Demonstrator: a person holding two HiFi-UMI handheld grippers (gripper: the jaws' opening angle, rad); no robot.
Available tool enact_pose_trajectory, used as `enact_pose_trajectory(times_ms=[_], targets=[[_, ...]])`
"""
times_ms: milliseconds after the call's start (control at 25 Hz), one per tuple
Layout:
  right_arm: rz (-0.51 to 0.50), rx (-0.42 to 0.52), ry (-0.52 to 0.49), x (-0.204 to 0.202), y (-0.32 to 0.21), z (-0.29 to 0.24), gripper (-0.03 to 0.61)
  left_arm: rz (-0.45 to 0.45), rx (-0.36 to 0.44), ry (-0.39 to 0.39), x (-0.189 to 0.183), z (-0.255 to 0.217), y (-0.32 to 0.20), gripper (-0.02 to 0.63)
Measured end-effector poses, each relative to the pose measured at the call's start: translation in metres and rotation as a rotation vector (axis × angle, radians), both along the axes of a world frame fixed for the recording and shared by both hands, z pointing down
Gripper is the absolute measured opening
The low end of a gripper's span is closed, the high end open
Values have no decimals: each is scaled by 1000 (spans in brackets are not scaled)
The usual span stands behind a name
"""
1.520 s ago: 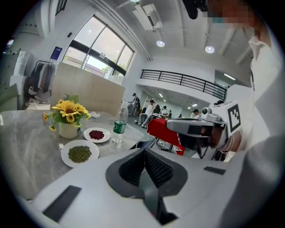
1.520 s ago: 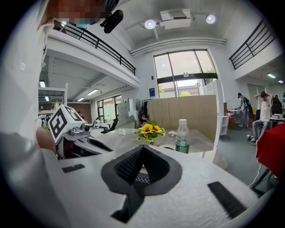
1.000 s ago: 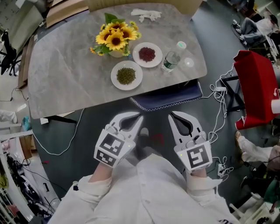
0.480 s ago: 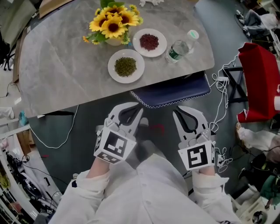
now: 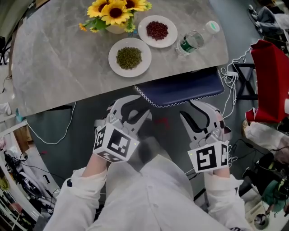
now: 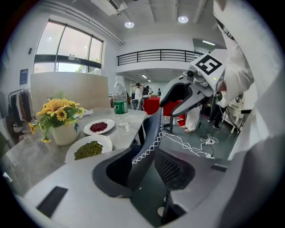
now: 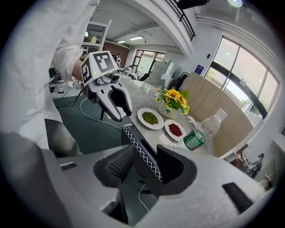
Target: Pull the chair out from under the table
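Jaws of my L gripper (image 5: 137, 104) & R gripper (image 5: 198, 110) are opening, partly apart, chair back (image 5: 180, 90) edge between each pair.

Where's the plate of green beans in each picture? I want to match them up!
Head view: the plate of green beans sits in the upper middle, on the table.
Left gripper view: the plate is at the lower left.
Right gripper view: the plate is near the middle.
Shared landmark: the sunflowers stand close by the plate in every view.
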State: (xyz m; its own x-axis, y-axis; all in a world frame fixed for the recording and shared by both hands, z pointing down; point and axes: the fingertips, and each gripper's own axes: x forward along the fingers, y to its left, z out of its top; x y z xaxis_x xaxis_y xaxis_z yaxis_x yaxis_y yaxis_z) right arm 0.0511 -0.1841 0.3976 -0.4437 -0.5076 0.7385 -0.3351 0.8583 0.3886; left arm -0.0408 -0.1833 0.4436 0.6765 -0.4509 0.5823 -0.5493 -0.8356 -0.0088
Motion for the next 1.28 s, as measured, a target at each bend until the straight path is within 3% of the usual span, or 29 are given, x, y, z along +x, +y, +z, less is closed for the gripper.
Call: enact_pose_trajectory(times_ms=[400,880,1280], targets=[[-100,15,183,12,-9,27,224,139,65,-188,5,43,-2,284],[-219,8,297,12,-15,59,242,213,93,-275,13,69,-15,291],[-239,-20,343,21,-30,75,241,254,75,-301,25,85,-20,291]])
